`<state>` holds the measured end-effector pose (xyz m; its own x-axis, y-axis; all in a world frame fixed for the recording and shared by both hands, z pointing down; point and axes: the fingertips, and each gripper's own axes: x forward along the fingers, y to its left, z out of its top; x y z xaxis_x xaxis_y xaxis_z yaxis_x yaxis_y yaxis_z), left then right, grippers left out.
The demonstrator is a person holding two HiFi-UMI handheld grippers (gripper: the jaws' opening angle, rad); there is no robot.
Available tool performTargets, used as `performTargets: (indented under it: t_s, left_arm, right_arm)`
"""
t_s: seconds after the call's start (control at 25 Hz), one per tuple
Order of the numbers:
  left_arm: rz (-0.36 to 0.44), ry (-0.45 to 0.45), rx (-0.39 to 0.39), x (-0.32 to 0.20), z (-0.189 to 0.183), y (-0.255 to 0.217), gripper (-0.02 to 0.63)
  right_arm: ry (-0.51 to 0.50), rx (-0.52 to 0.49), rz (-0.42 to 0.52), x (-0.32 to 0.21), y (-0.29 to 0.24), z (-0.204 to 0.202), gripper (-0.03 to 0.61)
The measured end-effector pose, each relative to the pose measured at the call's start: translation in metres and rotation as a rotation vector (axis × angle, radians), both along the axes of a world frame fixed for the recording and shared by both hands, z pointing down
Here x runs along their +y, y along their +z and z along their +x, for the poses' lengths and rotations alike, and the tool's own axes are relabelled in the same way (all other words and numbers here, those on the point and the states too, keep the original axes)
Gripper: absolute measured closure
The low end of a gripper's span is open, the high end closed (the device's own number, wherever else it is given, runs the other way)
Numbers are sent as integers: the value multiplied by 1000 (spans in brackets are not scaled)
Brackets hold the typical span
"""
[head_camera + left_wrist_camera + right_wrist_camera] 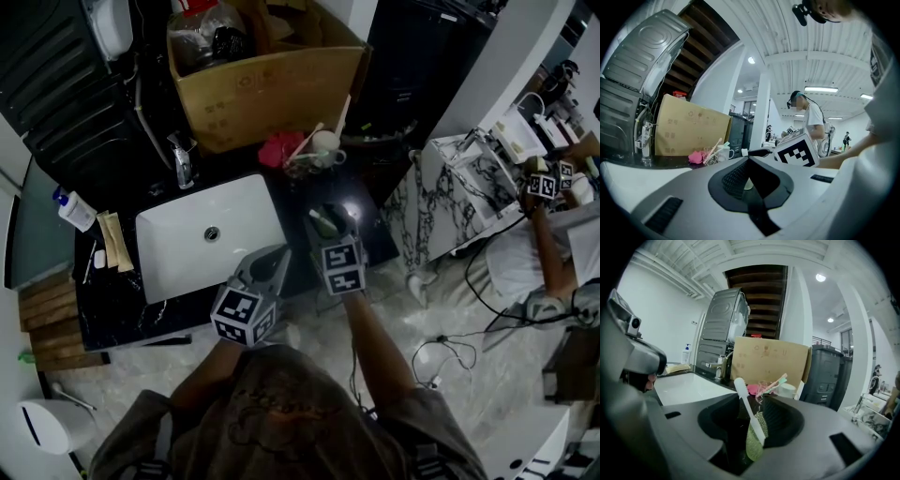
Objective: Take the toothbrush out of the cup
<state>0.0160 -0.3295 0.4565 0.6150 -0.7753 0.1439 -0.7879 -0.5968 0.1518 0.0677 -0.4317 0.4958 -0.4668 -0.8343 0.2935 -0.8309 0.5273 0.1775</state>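
A white toothbrush with a green handle [751,425] sits between the jaws of my right gripper [757,404], brush head pointing away. It rests against the right pad, and a dark gap shows on its left side. The head view shows this gripper [328,217] over the black counter to the right of the sink, with the toothbrush [324,223] at its tips. The white cup [325,142] stands further back by the cardboard box, with pink and green brushes sticking out of it. My left gripper [274,255] hovers at the sink's front right corner, empty, its jaws together.
A white sink [187,253] with a chrome tap [181,159] fills the counter's middle. An open cardboard box [272,89] stands behind the cup, with a pink bundle [281,150] beside it. A soap bottle [75,211] stands at the left. Another person [553,253] works at the right.
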Motion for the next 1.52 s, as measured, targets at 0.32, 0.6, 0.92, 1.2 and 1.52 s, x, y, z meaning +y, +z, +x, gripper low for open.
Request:
performTargets:
  t_s: [0.32,0.6,0.92,1.2,1.52]
  left_arm:
    - [-9,-9,5,0,-1,2,612]
    - [-11,-18,10,-1,-4,1,612]
    - [-12,-20,13,0,-4,1,612]
    - [-23,-3,20,5,3,5,612]
    - [-25,31,26,16,14,5,612]
  right_arm:
    - [6,33,-12,-1,6,2,484]
    - [23,46,-19,-5,6,5,537]
    - [35,51,0,-5,2,9,548]
    - [53,40,15,-4,-7,18,561]
    - [64,27,53,-7,-34,23,561]
